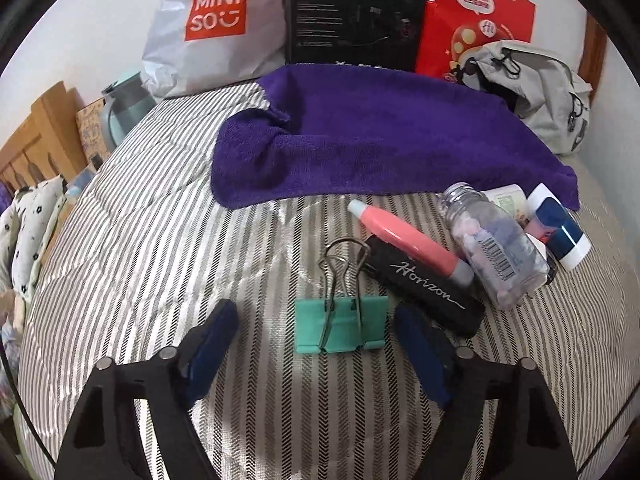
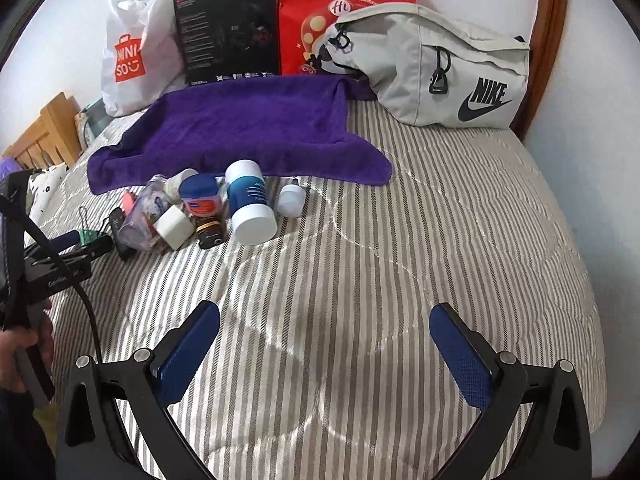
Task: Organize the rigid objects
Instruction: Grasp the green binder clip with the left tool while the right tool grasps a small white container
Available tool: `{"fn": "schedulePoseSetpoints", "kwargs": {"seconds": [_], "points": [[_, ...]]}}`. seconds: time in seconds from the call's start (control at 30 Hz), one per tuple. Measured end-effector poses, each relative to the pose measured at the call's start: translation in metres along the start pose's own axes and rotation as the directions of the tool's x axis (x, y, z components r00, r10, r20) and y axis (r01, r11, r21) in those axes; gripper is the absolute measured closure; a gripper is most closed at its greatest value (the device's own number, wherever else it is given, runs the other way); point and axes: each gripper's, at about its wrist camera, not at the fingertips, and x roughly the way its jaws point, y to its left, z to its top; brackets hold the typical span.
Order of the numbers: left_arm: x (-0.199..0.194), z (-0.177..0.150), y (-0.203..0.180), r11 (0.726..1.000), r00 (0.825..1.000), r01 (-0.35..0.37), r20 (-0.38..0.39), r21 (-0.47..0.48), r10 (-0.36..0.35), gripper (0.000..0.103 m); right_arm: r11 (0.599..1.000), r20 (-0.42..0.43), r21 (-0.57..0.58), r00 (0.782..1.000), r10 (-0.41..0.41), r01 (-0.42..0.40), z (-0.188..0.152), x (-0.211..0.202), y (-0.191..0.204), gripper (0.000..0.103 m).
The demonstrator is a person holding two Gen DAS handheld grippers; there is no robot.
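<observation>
A green binder clip (image 1: 340, 326) lies on the striped bed cover (image 1: 160, 240), handles pointing away. My left gripper (image 1: 316, 316) is open, its blue fingers on either side of the clip with a gap on both sides. Just right of the clip lie a black "Horizon" case (image 1: 424, 288), a pink tube (image 1: 404, 240), a clear bottle (image 1: 496, 248) and a blue-and-white bottle (image 1: 560, 232). My right gripper (image 2: 324, 312) is open over bare bed cover, well right of that pile. The blue-and-white bottle (image 2: 250, 204) and an orange-labelled jar (image 2: 202, 196) show there too.
A purple towel (image 1: 380, 140) is spread behind the pile. Along the wall stand a white Miniso bag (image 1: 212, 28), a black box (image 1: 356, 12) and a red bag (image 1: 480, 12). A grey Nike bag (image 2: 440, 72) sits at the far right. A hand (image 2: 20, 356) holds the left gripper.
</observation>
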Motion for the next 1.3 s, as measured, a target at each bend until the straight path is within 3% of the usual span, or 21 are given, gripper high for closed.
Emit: {"fn": "schedulePoseSetpoints", "kwargs": {"seconds": [0.07,0.13,0.2,0.47,0.7,0.83,1.0,1.07,1.1,1.3], "points": [[-0.001,0.001,0.0,1.0,1.0,0.012,0.004,0.013,-0.012,0.033,1.0,0.0,0.001,1.0,0.001,-0.001,0.004,0.006,-0.002,0.0],[-0.003,0.002,-0.002,0.999,1.0,0.025,0.01,0.027,-0.026,0.053,1.0,-0.005,0.011,1.0,0.004,-0.004,0.009,0.013,-0.006,0.0],[-0.003,0.003,-0.003,0.999,0.999,0.039,0.009,0.033,-0.039,0.062,0.999,-0.001,0.025,1.0,0.02,-0.02,0.017,0.02,-0.012,0.0],[-0.003,0.003,-0.004,0.999,0.999,0.035,0.019,0.029,-0.035,0.063,0.995,0.005,0.077,0.998,0.056,-0.057,0.056,0.063,-0.025,0.003],[-0.004,0.002,-0.005,0.999,0.999,0.04,0.028,0.033,-0.041,0.063,0.998,-0.024,0.024,0.997,0.067,-0.066,0.072,0.094,-0.008,0.011],[-0.004,0.001,-0.003,0.998,0.998,0.049,0.03,0.032,-0.05,0.063,0.998,-0.049,-0.014,0.997,0.065,-0.065,0.073,0.109,0.0,0.025],[-0.004,0.001,-0.003,0.998,0.998,0.05,0.033,0.032,-0.051,0.063,0.998,-0.012,-0.039,0.999,0.051,-0.051,0.07,0.108,0.002,0.037],[-0.004,0.001,-0.003,0.998,0.998,0.049,0.033,0.032,-0.05,0.063,0.999,-0.014,-0.032,0.999,0.042,-0.042,0.069,0.105,-0.005,0.056],[-0.004,0.0,-0.003,0.998,0.998,0.048,0.033,0.033,-0.049,0.063,0.999,-0.016,-0.033,0.999,0.036,-0.036,0.069,0.104,-0.007,0.059],[-0.004,0.0,-0.004,0.998,0.998,0.046,0.035,0.035,-0.047,0.063,0.998,-0.006,-0.05,0.999,0.034,-0.034,0.069,0.105,-0.008,0.063]]}}
